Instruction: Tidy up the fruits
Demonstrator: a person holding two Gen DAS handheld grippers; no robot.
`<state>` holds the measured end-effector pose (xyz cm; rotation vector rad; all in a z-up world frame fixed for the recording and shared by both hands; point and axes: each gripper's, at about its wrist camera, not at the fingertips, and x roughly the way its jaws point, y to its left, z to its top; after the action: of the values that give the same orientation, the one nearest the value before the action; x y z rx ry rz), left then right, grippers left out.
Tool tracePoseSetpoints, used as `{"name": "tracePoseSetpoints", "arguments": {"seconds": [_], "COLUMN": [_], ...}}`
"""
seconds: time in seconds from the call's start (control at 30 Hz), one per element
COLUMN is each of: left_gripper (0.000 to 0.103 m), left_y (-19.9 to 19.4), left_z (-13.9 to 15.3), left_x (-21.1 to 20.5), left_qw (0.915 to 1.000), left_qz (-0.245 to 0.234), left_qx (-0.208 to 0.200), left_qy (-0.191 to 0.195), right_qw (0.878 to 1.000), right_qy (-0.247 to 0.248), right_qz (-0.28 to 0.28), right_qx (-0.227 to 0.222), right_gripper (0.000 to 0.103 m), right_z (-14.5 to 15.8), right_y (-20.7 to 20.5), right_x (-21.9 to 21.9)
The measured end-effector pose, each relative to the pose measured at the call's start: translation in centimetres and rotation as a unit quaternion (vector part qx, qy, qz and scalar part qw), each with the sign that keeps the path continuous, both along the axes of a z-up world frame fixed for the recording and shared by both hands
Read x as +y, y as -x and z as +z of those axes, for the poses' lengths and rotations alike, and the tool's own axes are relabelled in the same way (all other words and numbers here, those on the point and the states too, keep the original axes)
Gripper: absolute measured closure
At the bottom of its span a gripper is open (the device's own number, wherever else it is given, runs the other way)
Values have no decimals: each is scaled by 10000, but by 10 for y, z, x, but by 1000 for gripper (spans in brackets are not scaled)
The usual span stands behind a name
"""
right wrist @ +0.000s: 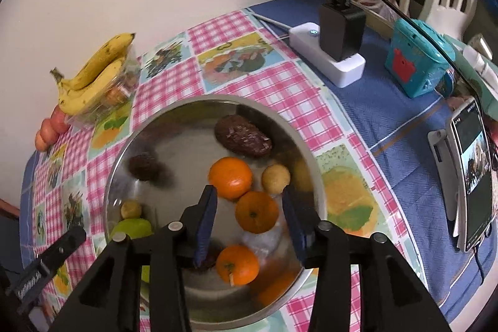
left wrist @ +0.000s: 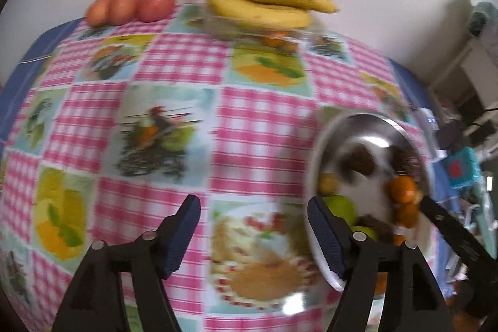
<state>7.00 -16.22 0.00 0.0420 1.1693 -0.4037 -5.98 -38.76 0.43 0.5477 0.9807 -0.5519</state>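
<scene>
At the lower centre of the right wrist view, mixed fruit waits in a steel bowl (right wrist: 314, 176) for sorting: three oranges (right wrist: 256, 215), a green apple (right wrist: 133, 227), small yellow fruits and brown ones. Bananas (right wrist: 93, 73) and red apples (right wrist: 51, 126) already sit grouped at upper left by the wall, probably as sorted sets. The right gripper (right wrist: 249, 223) hovers with jaws apart, an orange between them but unclamped. The left gripper (left wrist: 253, 234) stands wide apart and empty over the tablecloth (left wrist: 174, 58).
</scene>
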Motion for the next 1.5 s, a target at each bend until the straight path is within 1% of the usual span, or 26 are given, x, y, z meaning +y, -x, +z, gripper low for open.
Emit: {"name": "tracePoseSetpoints", "arguments": {"seconds": [0.03,0.07,0.1,0.13,0.17,0.2,0.27,0.33,0.5,0.6,0.7,0.9,1.07,1.3,1.5], "left_gripper": [19,10,1,0,0,0,0,0,0,0,0,0,0,0,0], "left_y": [-1,-2,-2,-1,-1,1,3,8,27,40,53,71,73,68,65], "left_z": [-2,-3,-3,-3,-3,-2,-1,-1,7,13,17,21,18,12,10], "left_x": [5,9,15,21,26,31,39,47,63,71,80,96,104,107,109], "left_qw": [9999,9998,9995,9991,9987,9983,9977,9972,9958,9928,9901,9828,9831,9847,9853], "left_qz": [90,149,223,293,342,371,389,388,272,252,259,483,563,626,660], "left_qx": [-41,-82,-149,-230,-299,-339,-376,-405,-564,-712,-857,-1031,-941,-747,-678], "left_qy": [-91,-132,-167,-203,-249,-300,-410,-499,-665,-933,-1082,-1454,-1464,-1442,-1421], "right_qw": [10000,9999,9997,9996,9995,9992,9985,9972,9954,9940,9927,9910,9898,9889,9883], "right_qy": [52,92,121,140,141,151,253,400,426,495,545,638,697,731,759], "right_qz": [69,132,188,260,294,370,471,614,824,941,1038,1151,1230,1285,1324], "right_qx": [6,11,11,-14,-40,-89,-138,-158,-226,-256,-273,-248,-191,-122,-73], "right_gripper": [39,34,31,30,26,17,9,9,8,8,8,8,8,8,8], "right_z": [1,2,3,4,4,4,5,6,9,13,16,17,17,15,13], "right_y": [-2,-3,-4,-6,-6,-6,-5,-4,1,7,14,28,33,30,27], "right_x": [5,10,14,21,24,31,41,56,83,100,117,138,144,145,147]}}
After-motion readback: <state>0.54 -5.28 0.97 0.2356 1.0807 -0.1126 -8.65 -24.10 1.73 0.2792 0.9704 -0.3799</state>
